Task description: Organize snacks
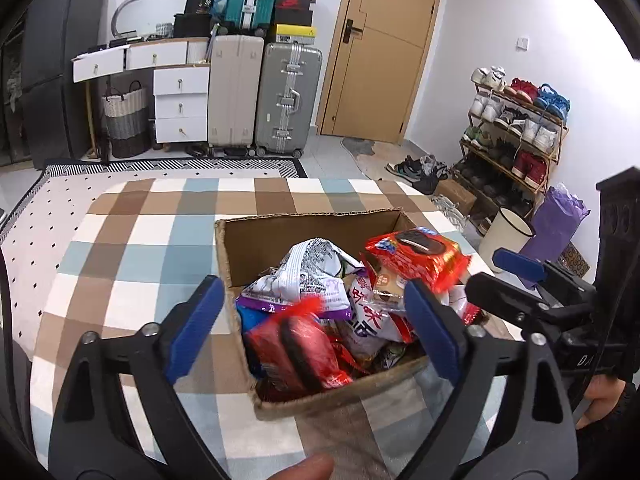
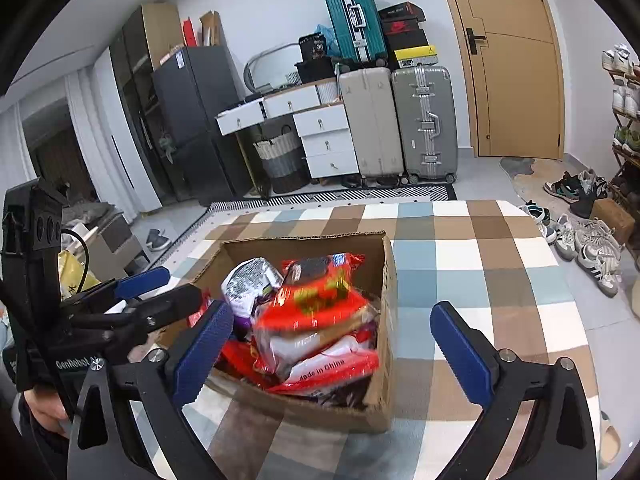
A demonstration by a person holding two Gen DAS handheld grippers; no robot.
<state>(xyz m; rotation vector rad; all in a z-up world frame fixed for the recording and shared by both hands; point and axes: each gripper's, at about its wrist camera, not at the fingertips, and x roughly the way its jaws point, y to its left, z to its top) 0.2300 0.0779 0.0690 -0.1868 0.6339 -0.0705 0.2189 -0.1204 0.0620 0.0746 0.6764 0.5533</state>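
Observation:
A cardboard box (image 1: 244,240) full of snack packets sits on a checked cloth (image 1: 132,240). On top lie a red cookie packet (image 1: 416,256), a white printed bag (image 1: 308,276) and a second red packet (image 1: 304,348). My left gripper (image 1: 316,328) is open and empty, its jaws standing either side of the box's near part. My right gripper (image 2: 332,344) is open and empty over the same box (image 2: 386,280), above the red packet (image 2: 320,292) and the white bag (image 2: 248,280). Each gripper shows at the edge of the other's view.
Beyond the cloth's far edge stand suitcases (image 1: 286,96), white drawers (image 1: 180,104), a woven basket (image 1: 126,120) and a wooden door (image 1: 384,48). A shoe rack (image 1: 516,128), a white bin (image 1: 506,236) and loose shoes (image 2: 588,244) are to the right.

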